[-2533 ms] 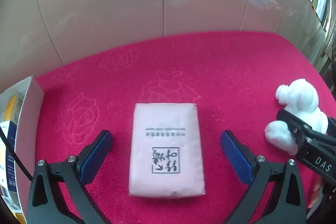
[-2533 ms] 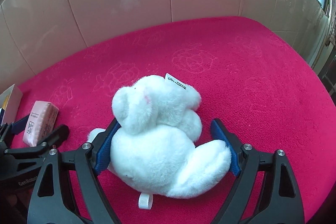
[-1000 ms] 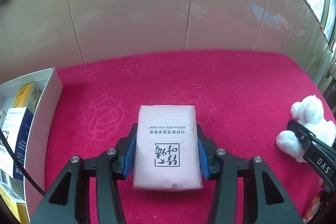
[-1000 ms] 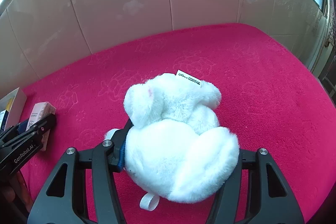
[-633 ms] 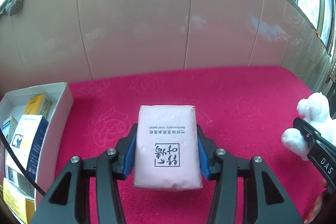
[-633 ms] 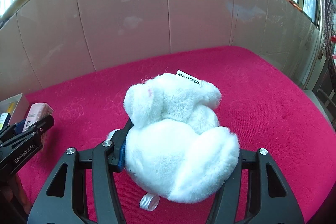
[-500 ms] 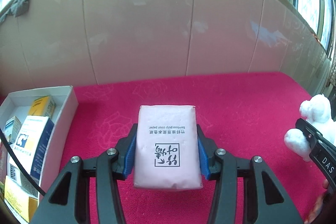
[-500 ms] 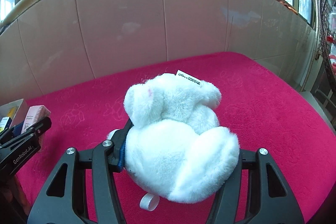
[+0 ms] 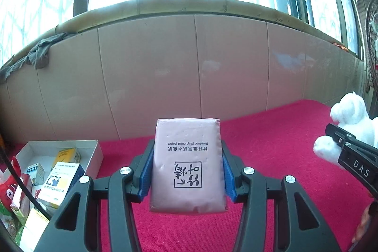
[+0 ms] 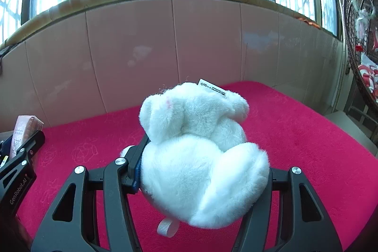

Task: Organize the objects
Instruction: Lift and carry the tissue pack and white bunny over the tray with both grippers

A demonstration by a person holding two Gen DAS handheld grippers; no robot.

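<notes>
Tongs on the left [image 9: 187,175] clamp a pink tissue pack [image 9: 187,164]; the right tongs [image 10: 203,171] squeeze a white plush toy [image 10: 200,150]. Both are held above the red-covered bench [image 9: 271,134]. A white box [image 9: 94,155] of cartons sits at its left edge. The soft plush could slip out, since only fur is pinched.

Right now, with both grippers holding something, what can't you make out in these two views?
- Right wrist view: the fluffy white plush toy hides the right gripper's far jaw and its own face.
- Left wrist view: the white cardboard box of small cartons is cut off by the left edge; the carton print is too small to read.
- Left wrist view: the pink tissue pack covers the red cloth beneath it.
</notes>
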